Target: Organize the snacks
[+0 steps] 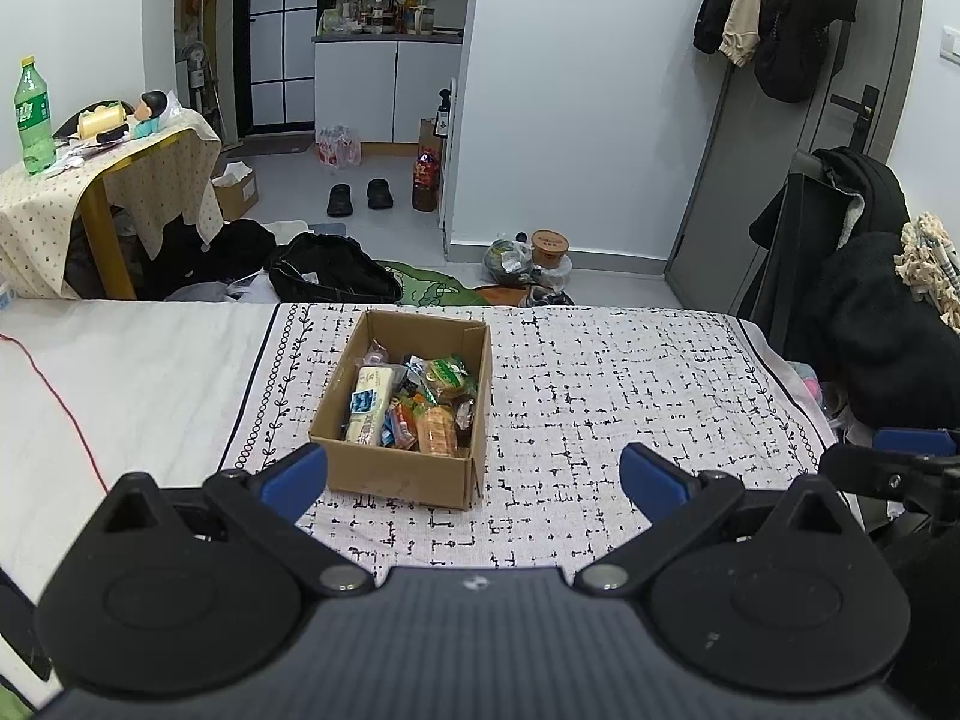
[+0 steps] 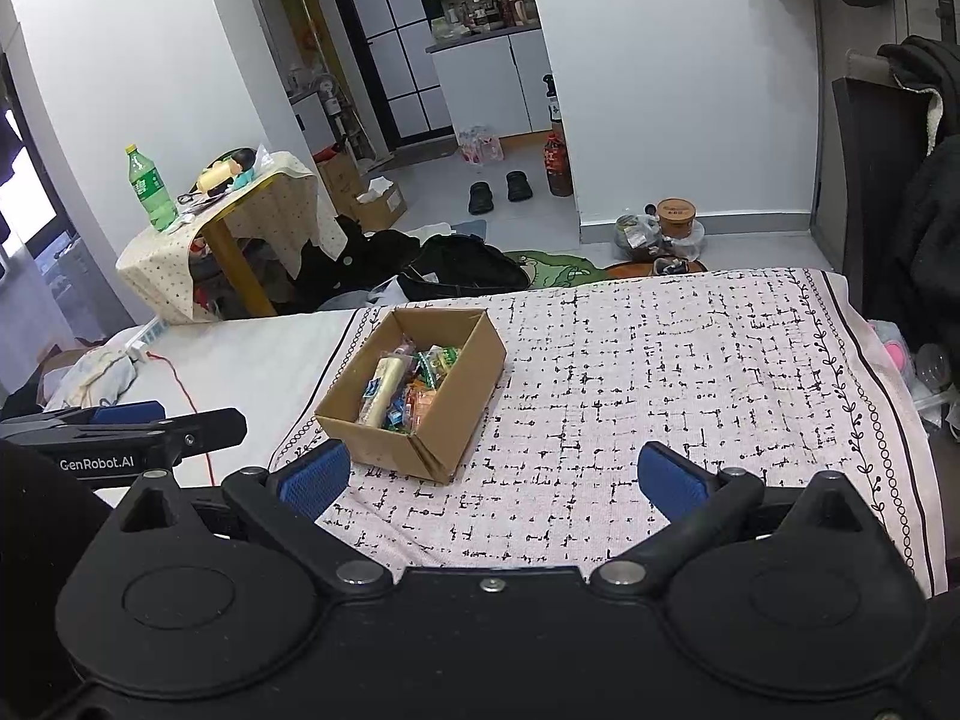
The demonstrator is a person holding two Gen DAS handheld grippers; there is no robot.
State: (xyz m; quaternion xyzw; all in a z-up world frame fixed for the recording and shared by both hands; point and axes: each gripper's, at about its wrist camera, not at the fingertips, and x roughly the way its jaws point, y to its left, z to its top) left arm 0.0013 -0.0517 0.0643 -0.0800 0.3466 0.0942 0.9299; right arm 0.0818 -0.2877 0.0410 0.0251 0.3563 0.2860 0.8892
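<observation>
Left hand-held gripper [image 1: 474,474] is held spread, the snack box [image 1: 402,468] at eleven o'clock. Right hand-held gripper [image 2: 492,477], likewise spread, is probably farther.

- The room is evenly lit by soft, cool indoor light; only faint shadows are cast beside the cardboard box [image 1: 401,414].
- A bright window [image 2: 27,192] is blown out at the left edge of the right wrist view.
- Straight walls are bowed by fisheye distortion, and dark vignetting is seen in the corners.
- Focus is held sharp throughout.
</observation>
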